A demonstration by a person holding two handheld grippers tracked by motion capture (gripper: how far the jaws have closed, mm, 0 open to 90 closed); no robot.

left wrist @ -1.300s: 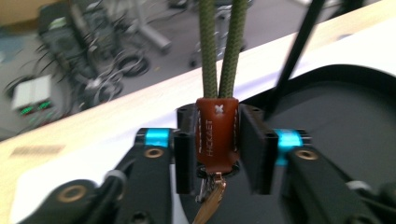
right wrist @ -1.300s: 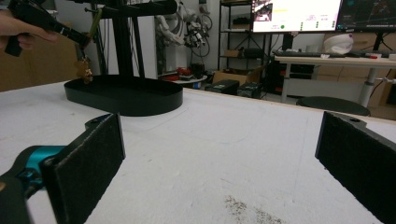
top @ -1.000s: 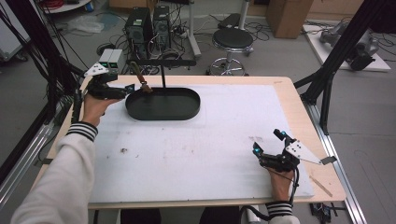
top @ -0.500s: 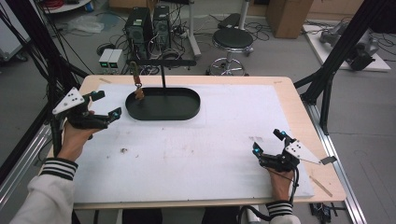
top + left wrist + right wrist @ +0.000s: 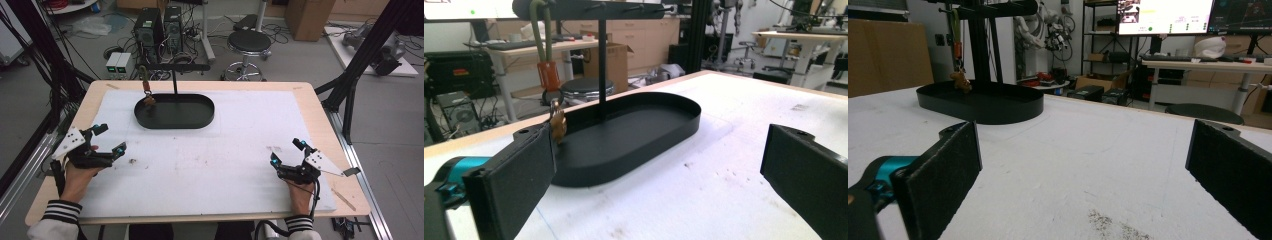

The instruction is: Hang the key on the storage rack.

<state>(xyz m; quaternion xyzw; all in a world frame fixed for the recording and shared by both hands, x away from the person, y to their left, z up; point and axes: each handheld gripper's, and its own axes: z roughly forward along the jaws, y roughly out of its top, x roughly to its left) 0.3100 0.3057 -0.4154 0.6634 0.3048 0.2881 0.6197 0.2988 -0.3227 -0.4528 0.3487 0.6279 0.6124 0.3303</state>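
A black oval tray (image 5: 175,126) sits at the back middle of the white mat, and a black post with a crossbar (image 5: 172,66) rises from it. From the bar's left end hangs a keychain (image 5: 146,90): a green strap, an orange piece and a small brown charm just above the tray. My left gripper (image 5: 111,138) rests open near the mat's front left, well apart from the tray. In the left gripper view the jaws (image 5: 659,170) stand wide, with the tray (image 5: 664,130) and keychain (image 5: 549,75) ahead. My right gripper (image 5: 286,152) is open at the front right; the right gripper view (image 5: 1083,165) shows the tray (image 5: 998,112) far off.
The white mat (image 5: 225,150) covers most of the wooden table (image 5: 320,100) and carries small dark smudges (image 5: 132,161). Black frame struts (image 5: 350,85) stand at both table sides. A stool (image 5: 248,42) and computer towers (image 5: 160,25) are on the floor behind.
My left gripper has drawn back from the tray's left end to the front left of the mat, empty. The keychain stays hanging on the bar. The right gripper has not moved.
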